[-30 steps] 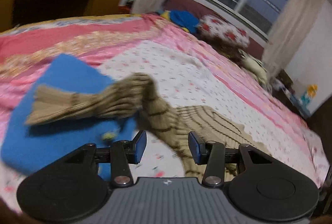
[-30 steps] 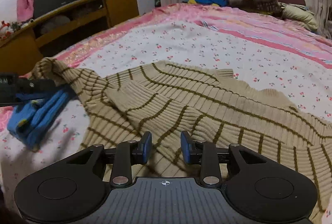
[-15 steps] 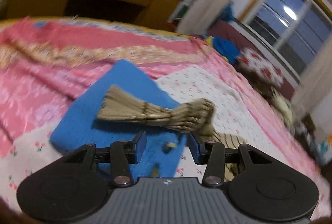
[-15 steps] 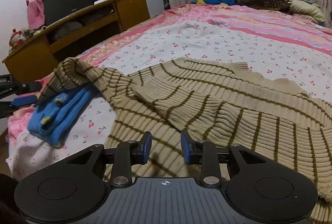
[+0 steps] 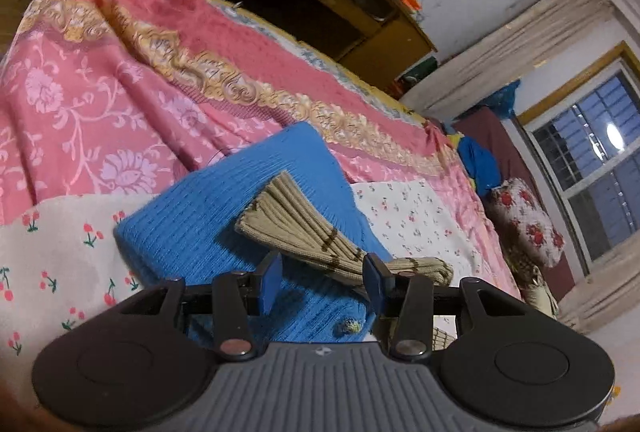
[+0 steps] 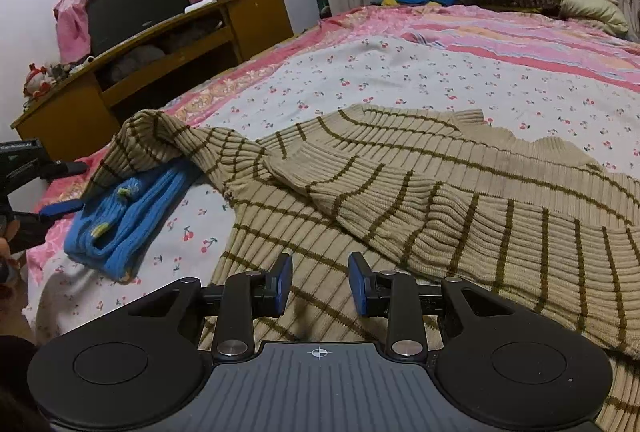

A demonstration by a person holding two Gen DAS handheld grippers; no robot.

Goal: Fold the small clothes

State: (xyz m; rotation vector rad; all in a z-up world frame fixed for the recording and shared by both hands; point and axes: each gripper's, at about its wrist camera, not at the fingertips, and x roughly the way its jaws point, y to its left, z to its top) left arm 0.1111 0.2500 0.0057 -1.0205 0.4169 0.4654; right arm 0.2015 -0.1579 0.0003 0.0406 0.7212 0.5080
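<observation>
Left tongs point(image 5: 322, 282) rolled, lower, agape.

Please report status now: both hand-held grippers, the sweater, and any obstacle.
Left hand-held gripper open at sleeve, nothing clamped. Right hand-held gripper open above beige striped sweater. Sleeve lies over folded blue knit.

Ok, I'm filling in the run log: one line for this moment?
stage: sleeve fold | striped sweater: sleeve lies over blue knit | left gripper: open at sleeve | right gripper: open over sweater
</observation>
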